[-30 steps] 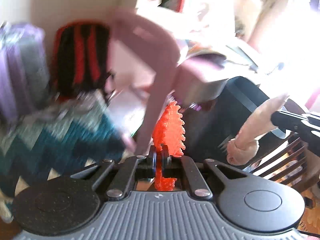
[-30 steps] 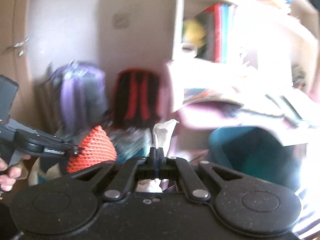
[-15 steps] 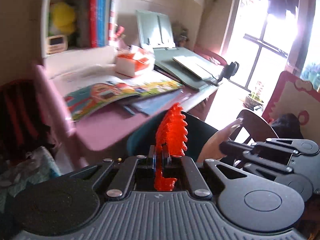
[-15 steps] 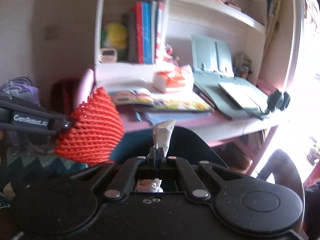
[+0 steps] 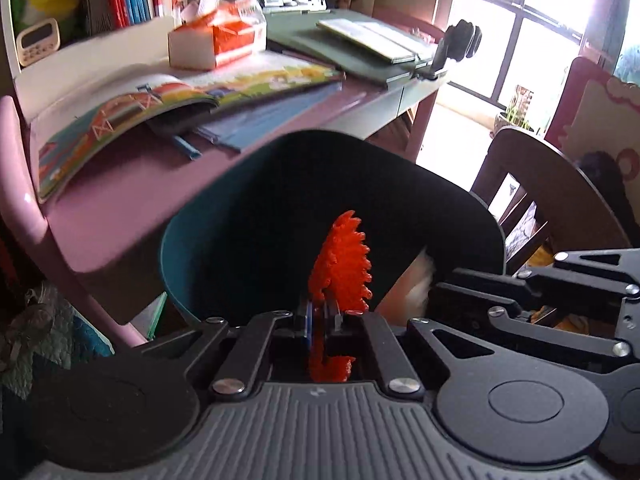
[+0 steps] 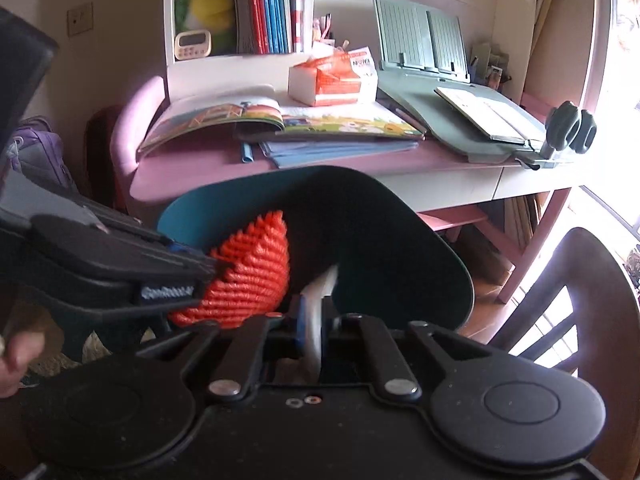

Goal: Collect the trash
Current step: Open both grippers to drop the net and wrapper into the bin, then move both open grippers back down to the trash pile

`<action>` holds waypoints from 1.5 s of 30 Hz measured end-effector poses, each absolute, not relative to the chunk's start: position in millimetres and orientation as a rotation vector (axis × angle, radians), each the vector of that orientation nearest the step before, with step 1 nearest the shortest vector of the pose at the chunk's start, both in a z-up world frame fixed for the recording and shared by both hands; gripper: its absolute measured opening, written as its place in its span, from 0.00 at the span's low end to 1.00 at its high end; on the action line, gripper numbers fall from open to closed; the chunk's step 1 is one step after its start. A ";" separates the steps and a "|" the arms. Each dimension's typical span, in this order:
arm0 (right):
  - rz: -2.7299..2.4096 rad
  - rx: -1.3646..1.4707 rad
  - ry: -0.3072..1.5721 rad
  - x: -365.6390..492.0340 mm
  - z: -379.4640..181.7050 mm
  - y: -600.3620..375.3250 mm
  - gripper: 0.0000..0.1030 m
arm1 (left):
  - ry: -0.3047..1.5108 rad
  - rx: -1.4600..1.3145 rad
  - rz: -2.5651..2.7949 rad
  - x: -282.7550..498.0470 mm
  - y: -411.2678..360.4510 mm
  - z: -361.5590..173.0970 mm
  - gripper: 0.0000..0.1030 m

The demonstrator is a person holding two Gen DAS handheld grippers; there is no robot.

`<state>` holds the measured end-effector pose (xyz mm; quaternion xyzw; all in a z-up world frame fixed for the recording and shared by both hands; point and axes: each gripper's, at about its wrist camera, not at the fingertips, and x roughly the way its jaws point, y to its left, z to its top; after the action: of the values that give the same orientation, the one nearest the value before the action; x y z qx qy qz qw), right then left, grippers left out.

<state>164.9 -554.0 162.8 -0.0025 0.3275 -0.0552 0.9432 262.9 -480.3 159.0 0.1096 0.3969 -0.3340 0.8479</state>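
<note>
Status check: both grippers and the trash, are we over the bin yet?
Left gripper shut on orange foam net, over teal bin. Right gripper jaws just been opening, white tissue between them, blurred. Nothing blocking the bin mouth.

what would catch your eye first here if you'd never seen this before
The bright orange foam net pinched in the left gripper stands out against the dark mouth of the teal bin right behind it. Next comes the white tissue between the right gripper's jaws, which have just been opening, also over the bin. Behind both, a colourful picture book lies open on the pink desk.
</note>
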 end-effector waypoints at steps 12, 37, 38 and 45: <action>-0.122 0.018 0.664 152.5 168.3 -555.5 0.33 | 0.854 0.194 -0.716 257.8 -471.6 154.2 0.11; 0.096 -0.024 0.530 84.9 221.4 -430.2 0.47 | 0.695 0.144 -0.642 181.9 -305.6 205.7 0.32; 0.112 -0.022 0.528 84.4 221.9 -423.7 0.47 | 0.690 0.141 -0.632 179.8 -296.4 204.9 0.38; 0.234 -0.031 0.551 90.0 203.4 -361.6 0.49 | 0.661 0.104 -0.548 166.9 -216.9 193.2 0.55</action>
<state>90.0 -361.6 203.4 -0.0154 0.2713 0.1151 0.9554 166.9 -216.9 193.2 0.0504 0.3202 -0.2656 0.9080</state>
